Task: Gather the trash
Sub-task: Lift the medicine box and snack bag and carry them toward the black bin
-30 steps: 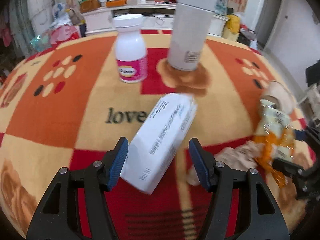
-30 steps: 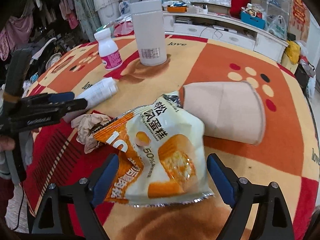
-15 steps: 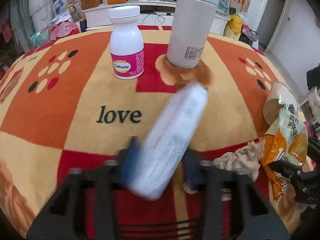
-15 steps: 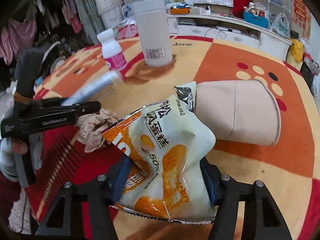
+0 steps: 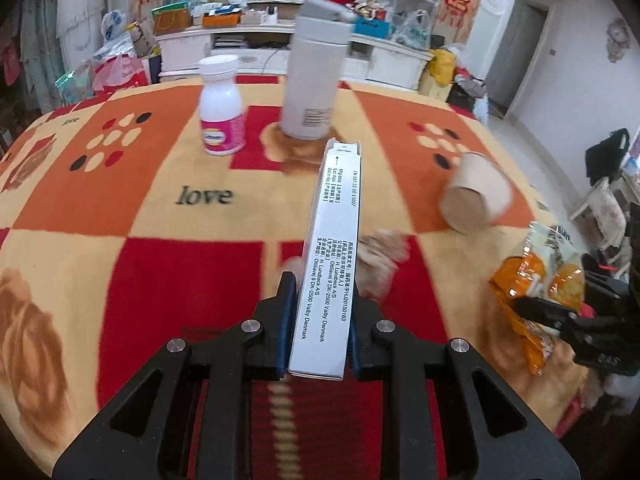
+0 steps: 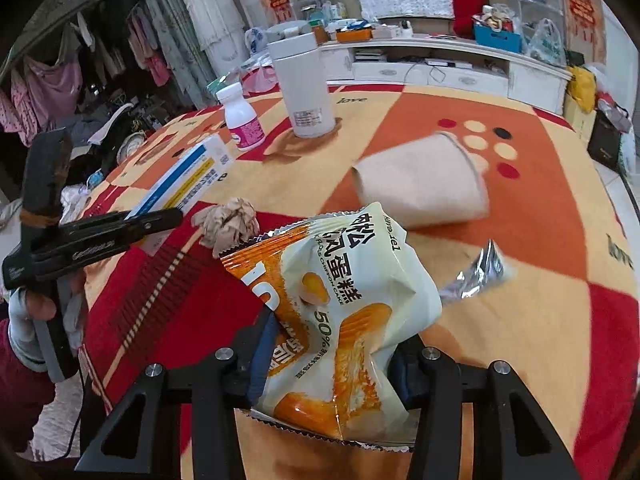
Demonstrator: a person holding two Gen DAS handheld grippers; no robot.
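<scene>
My left gripper (image 5: 320, 332) is shut on a long white medicine box (image 5: 334, 240), held on edge above the table; it also shows in the right wrist view (image 6: 188, 184). My right gripper (image 6: 328, 364) is shut on a crumpled orange and white snack wrapper (image 6: 340, 308), lifted off the table; the wrapper also shows in the left wrist view (image 5: 536, 280). A crumpled brown paper ball (image 6: 228, 224) and a tipped paper cup (image 6: 424, 188) lie on the table. A torn silver wrapper scrap (image 6: 476, 272) lies right of the wrapper.
A white pill bottle with a pink label (image 5: 222, 108) and a tall white thermos (image 5: 316, 80) stand at the far side of the orange and red tablecloth (image 5: 120, 264). A cluttered white cabinet (image 5: 256, 44) stands beyond the table.
Both grippers closed: the left on the white box, which turned on edge and lifted, the right on the snack wrapper, which rose off the table. Both views pulled back and up.
</scene>
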